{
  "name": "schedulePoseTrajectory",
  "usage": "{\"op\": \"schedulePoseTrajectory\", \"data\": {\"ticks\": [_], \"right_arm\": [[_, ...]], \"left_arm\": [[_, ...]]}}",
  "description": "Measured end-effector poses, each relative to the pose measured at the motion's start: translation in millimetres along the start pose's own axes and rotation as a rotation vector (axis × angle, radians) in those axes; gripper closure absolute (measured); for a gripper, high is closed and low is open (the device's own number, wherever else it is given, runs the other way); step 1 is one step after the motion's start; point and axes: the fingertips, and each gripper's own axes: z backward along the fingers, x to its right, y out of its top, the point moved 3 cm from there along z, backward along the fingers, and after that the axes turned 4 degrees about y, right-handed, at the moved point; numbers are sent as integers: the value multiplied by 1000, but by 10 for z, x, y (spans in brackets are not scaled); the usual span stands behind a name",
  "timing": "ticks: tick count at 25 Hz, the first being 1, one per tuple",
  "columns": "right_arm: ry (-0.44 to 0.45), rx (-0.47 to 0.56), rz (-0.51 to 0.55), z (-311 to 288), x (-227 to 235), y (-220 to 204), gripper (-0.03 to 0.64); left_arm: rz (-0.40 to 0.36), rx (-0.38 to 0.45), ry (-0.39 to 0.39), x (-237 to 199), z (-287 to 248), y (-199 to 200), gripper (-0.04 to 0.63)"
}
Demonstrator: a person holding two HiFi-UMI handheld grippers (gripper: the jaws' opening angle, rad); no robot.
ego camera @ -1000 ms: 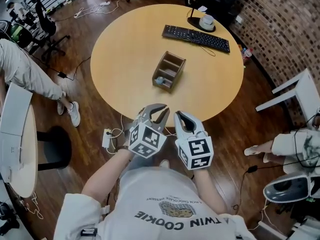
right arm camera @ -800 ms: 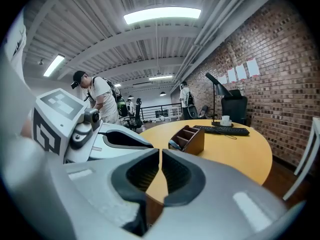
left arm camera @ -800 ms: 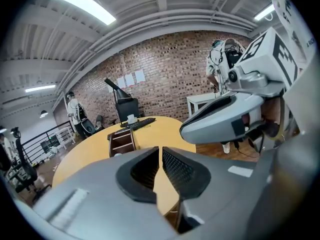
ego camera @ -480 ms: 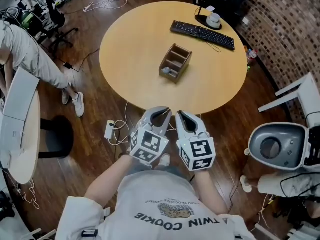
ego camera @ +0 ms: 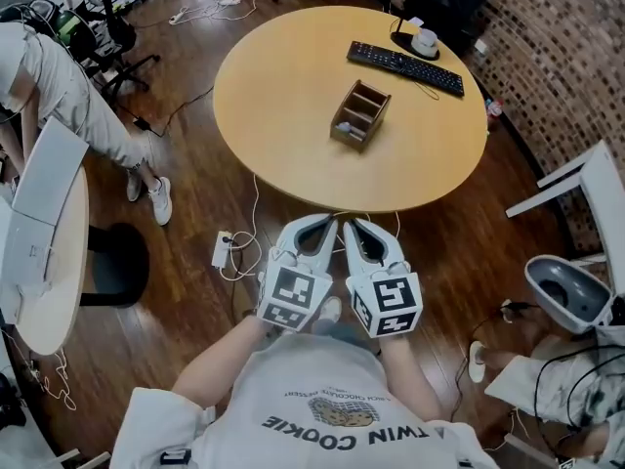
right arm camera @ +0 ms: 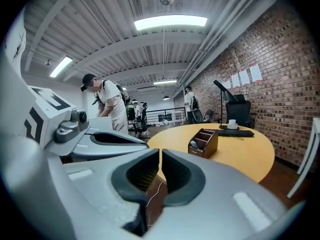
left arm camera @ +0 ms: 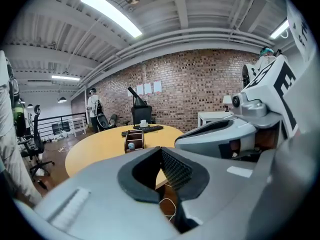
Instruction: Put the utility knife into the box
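Observation:
The wooden box [ego camera: 360, 115] with compartments stands in the middle of the round table [ego camera: 283, 96]. A small grey-blue thing [ego camera: 344, 127] lies in its nearest compartment; whether it is the utility knife is not clear. Both grippers are held side by side close to my body, over the floor and short of the table's edge. My left gripper [ego camera: 327, 221] is shut with nothing between its jaws [left arm camera: 161, 149]. My right gripper [ego camera: 354, 225] is also shut and empty [right arm camera: 160, 151]. Ahead of both gripper views stands the box [left arm camera: 133, 139] [right arm camera: 203, 142].
A black keyboard [ego camera: 405, 68] and a white cup [ego camera: 425, 40] sit at the table's far side. A power strip with cables [ego camera: 223, 249] lies on the wooden floor. A white table [ego camera: 44, 233] stands at left, people and chairs around.
The left gripper's jaws have closed from slightly apart to shut. The table sits farther away and further right in the head view. The right gripper stayed shut.

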Motion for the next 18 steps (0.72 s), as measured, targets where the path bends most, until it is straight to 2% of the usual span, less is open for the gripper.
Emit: {"op": "schedulePoseTrajectory", "data": {"ticks": [18], "right_arm": [[-92, 39, -40, 577, -1025, -193, 601]], "left_arm": [[56, 57, -35, 141, 1123, -246, 588]]}}
